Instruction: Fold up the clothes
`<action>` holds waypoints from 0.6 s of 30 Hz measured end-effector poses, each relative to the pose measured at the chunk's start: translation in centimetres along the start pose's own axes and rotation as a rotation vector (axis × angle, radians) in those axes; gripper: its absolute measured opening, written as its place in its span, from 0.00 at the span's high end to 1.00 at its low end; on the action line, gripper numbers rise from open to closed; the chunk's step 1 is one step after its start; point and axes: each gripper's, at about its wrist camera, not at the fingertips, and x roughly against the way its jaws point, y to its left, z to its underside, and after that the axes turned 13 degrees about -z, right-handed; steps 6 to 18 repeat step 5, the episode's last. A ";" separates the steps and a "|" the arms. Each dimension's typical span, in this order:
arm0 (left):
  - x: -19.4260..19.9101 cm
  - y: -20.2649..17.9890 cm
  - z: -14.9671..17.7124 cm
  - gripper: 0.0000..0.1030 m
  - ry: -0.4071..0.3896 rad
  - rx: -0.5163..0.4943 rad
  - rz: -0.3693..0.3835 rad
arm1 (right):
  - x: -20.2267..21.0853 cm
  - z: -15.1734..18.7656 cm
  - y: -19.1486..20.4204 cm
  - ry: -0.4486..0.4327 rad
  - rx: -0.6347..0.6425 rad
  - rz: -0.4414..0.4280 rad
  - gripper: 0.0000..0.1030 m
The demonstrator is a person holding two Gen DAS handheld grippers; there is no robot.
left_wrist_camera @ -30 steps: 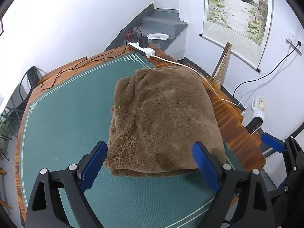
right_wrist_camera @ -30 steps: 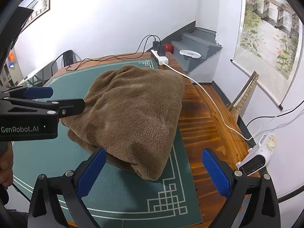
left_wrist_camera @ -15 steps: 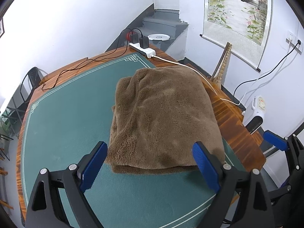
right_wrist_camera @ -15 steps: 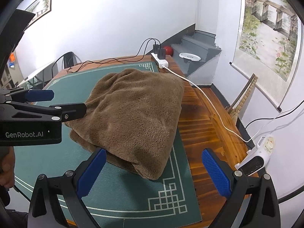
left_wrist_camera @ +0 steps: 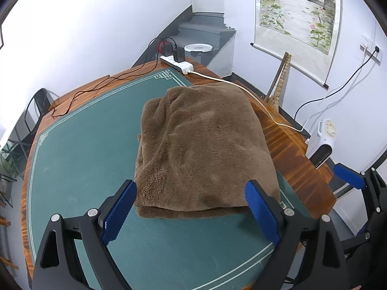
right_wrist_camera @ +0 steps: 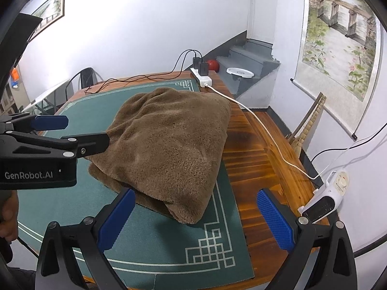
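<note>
A thick brown fleece garment (left_wrist_camera: 203, 149) lies folded in a rectangular pile on the green mat (left_wrist_camera: 79, 159), near the mat's right border. My left gripper (left_wrist_camera: 191, 205) hangs open just in front of the pile's near edge, nothing between its blue pads. In the right wrist view the same fleece garment (right_wrist_camera: 169, 145) lies ahead, its near corner between and beyond my open right gripper (right_wrist_camera: 196, 215). The left gripper (right_wrist_camera: 60, 133) shows there from the side, at the pile's left edge. The right gripper (left_wrist_camera: 350, 176) appears at the far right of the left wrist view.
A white power strip (left_wrist_camera: 177, 64) with black plugs sits at the table's far corner; its white cable (right_wrist_camera: 261, 133) runs along the bare wooden strip (right_wrist_camera: 254, 154) to a white heater (right_wrist_camera: 324, 198) on the floor. Black cords (left_wrist_camera: 96, 89) trail at the back left. A hand (right_wrist_camera: 8, 215) holds the left tool.
Both grippers have drawn slightly back and up from the folded garment, so the pile sits a little further ahead in both views. The garment itself has not moved.
</note>
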 end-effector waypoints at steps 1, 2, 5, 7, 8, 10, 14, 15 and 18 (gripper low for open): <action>0.1 -0.1 0.1 0.09 -0.009 -0.005 0.000 | 0.0 0.0 -0.1 -0.001 -0.002 0.001 0.01; 0.3 -0.2 0.1 0.09 -0.019 -0.010 -0.001 | 0.1 0.1 -0.2 -0.002 -0.004 0.001 0.01; 0.5 -0.4 0.2 0.09 -0.032 -0.024 -0.007 | 0.1 0.2 -0.4 -0.003 -0.011 0.005 0.01; 0.5 -0.4 0.2 0.09 -0.032 -0.024 -0.007 | 0.1 0.2 -0.4 -0.003 -0.011 0.005 0.01; 0.5 -0.4 0.2 0.09 -0.032 -0.024 -0.007 | 0.1 0.2 -0.4 -0.003 -0.011 0.005 0.01; 0.5 -0.4 0.2 0.09 -0.032 -0.024 -0.007 | 0.1 0.2 -0.4 -0.003 -0.011 0.005 0.01; 0.5 -0.4 0.2 0.09 -0.032 -0.024 -0.007 | 0.1 0.2 -0.4 -0.003 -0.011 0.005 0.01; 0.5 -0.4 0.2 0.09 -0.032 -0.024 -0.007 | 0.1 0.2 -0.4 -0.003 -0.011 0.005 0.01; 0.5 -0.4 0.2 0.09 -0.032 -0.024 -0.007 | 0.1 0.2 -0.4 -0.003 -0.011 0.005 0.01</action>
